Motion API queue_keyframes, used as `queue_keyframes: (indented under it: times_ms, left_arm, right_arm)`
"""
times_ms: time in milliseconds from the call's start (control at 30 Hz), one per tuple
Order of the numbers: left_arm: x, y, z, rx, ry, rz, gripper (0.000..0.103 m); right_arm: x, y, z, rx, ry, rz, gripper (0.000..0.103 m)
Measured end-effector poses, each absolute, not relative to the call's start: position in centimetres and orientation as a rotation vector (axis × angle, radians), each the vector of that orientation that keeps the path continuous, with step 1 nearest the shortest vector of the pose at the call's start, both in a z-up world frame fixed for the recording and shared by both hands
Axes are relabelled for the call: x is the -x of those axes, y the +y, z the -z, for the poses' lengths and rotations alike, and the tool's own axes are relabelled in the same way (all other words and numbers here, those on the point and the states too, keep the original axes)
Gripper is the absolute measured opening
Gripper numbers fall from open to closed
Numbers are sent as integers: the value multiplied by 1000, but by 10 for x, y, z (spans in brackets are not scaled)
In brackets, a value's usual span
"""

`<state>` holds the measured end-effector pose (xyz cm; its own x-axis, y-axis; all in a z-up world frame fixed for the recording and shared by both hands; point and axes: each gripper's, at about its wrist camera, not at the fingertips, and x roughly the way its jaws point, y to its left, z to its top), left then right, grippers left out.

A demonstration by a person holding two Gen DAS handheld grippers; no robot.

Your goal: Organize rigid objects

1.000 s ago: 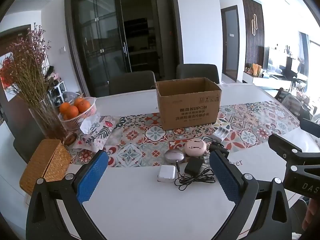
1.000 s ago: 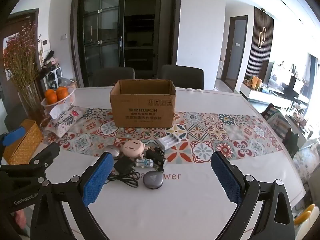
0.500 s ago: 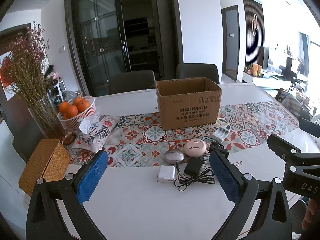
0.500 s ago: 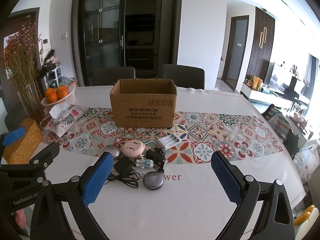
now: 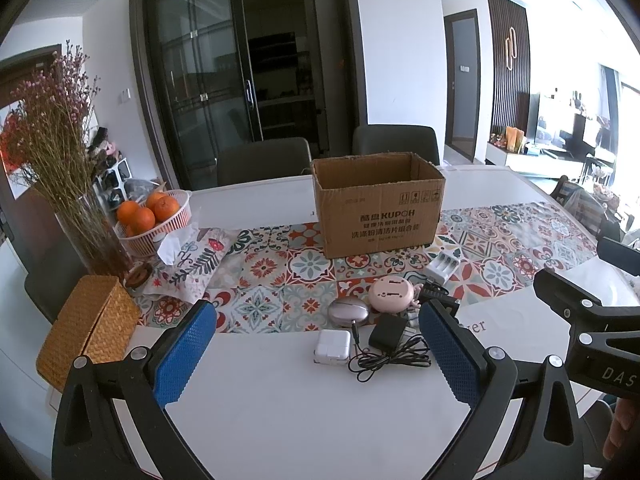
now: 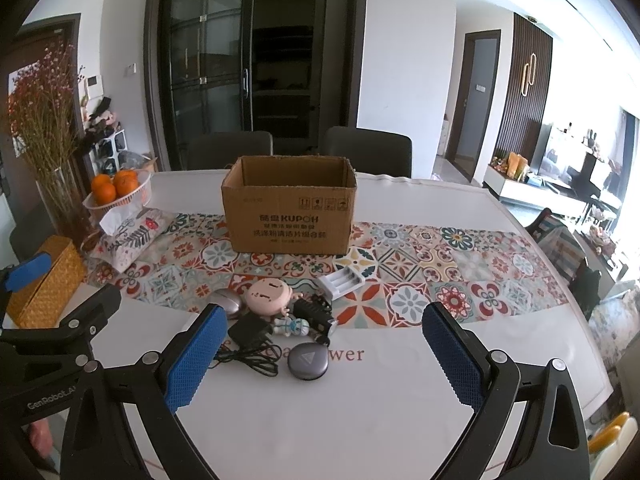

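An open brown cardboard box (image 5: 380, 208) (image 6: 289, 212) stands on the patterned runner. In front of it lies a cluster of small items: a white charger cube (image 5: 332, 347), a black adapter with cable (image 5: 387, 338) (image 6: 250, 332), a silver oval case (image 5: 348, 313) (image 6: 228, 301), a pink round case (image 5: 391, 295) (image 6: 268, 295), a white battery charger (image 5: 443, 265) (image 6: 343, 280), a small astronaut figure (image 6: 292, 326) and a grey round device (image 6: 308, 361). My left gripper (image 5: 318, 354) is open and empty, above the table short of the cluster. My right gripper (image 6: 320, 356) is open and empty, likewise.
A white table (image 5: 280, 400) carries a woven box (image 5: 86, 332), a vase of dried flowers (image 5: 92, 236), a basket of oranges (image 5: 154, 216) and a patterned tissue pouch (image 5: 192, 256) at the left. Two dark chairs (image 6: 366, 152) stand behind the table.
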<state>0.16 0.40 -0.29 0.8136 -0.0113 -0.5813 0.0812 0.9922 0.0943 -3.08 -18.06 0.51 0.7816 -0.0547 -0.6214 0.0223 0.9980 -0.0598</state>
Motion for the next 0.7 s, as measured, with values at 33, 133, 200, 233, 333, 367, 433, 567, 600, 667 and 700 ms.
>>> queue_keyframes:
  times_ms: [33,133,200,233,333,367,433,567,600,667,700]
  left_arm:
    - [-2,4,3,-117,619,50,103]
    - [-2,4,3,-116,620,50,103]
    - [-2,4,3,-117,621,50,103]
    - [-2,4,3,-116,621,50,103]
    - [-2,4,3,-116,620,49,103]
    - [-2,4,3,-116,621,49,103]
    - [-2,4,3,-116,622,51,103]
    - [-2,4,3,-116,623,50,103]
    - [-2,4,3,-116,623,50,103]
    - [-3,4,3,-115,624,51,103]
    - [-2,4,3,-115,624,51,103]
  right_arm:
    - [30,-180,-5,51,672,43,99]
    - [30,-181,-5,51,673,42,99]
    - [29,-181,-5,51,673,42,99]
    - [29,-181,-4,51,673,43,99]
    - [29,-179,-4,52,673,41,99]
    - [29,-181,-4,51,673,41,99]
    - [29,-181,-4,51,674,41,99]
    - [26,-180,-2,51,675,41,99]
    - [26,-180,-2,51,675,41,99]
    - [26,-180,-3,52,675,40,99]
    - [26,-181,-3,51,676,40,99]
